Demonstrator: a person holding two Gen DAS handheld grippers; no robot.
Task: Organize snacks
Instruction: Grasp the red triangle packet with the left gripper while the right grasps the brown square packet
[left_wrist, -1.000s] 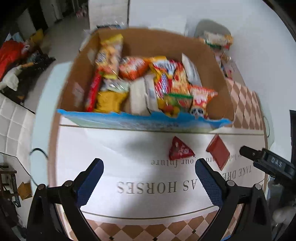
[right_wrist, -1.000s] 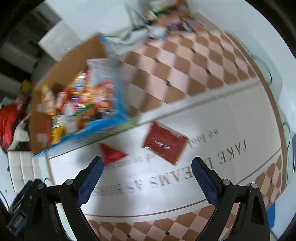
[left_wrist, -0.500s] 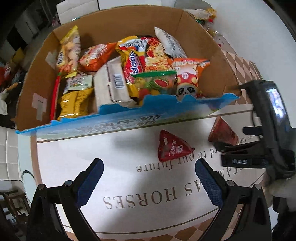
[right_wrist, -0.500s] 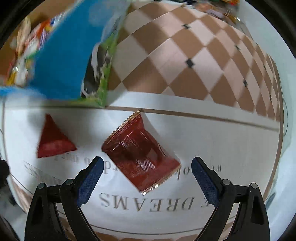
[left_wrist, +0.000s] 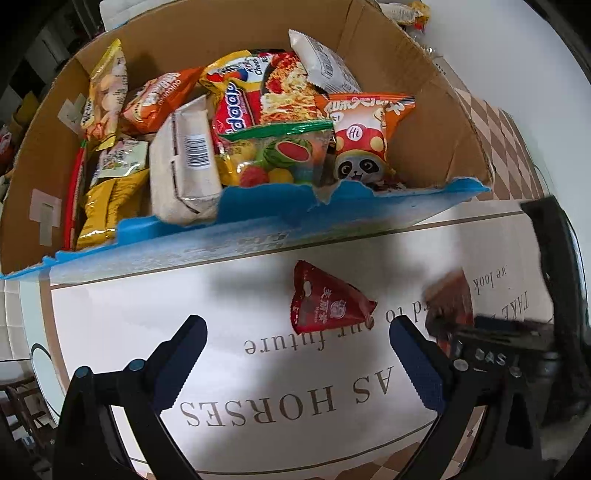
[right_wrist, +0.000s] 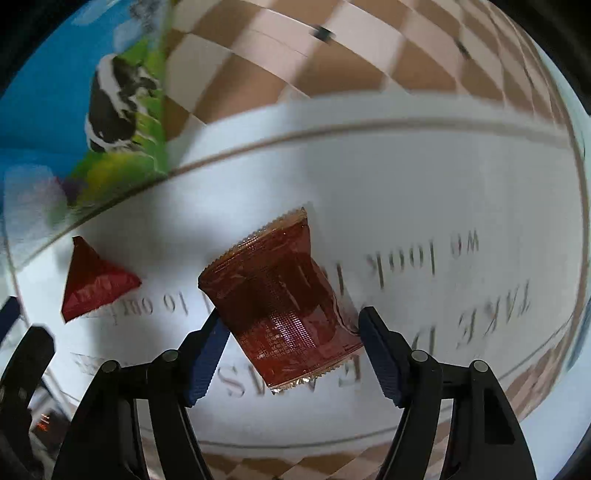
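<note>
A flat dark red packet (right_wrist: 280, 306) lies between the fingers of my right gripper (right_wrist: 291, 332). The jaws are closing and both pads touch its sides, so it bulges slightly. In the left wrist view the same packet (left_wrist: 452, 295) and right gripper (left_wrist: 491, 354) show blurred at the right. A red triangular packet (left_wrist: 325, 302) lies on the white cloth just beyond my left gripper (left_wrist: 295, 350), which hangs open above the cloth with nothing between its fingers. The triangle (right_wrist: 92, 284) also lies to the left in the right wrist view.
A cardboard box (left_wrist: 424, 122) with a blue printed front wall (left_wrist: 258, 236) stands behind the packets, filled with several snack bags. The box's printed corner (right_wrist: 110, 103) is close on the right gripper's far left. The tablecloth (left_wrist: 147, 302) carries printed lettering and a brown chequered border.
Both grippers have dropped closer to the table. The right gripper's jaws have narrowed onto the dark red packet. The left gripper has drawn nearer to the triangular packet and stayed open.
</note>
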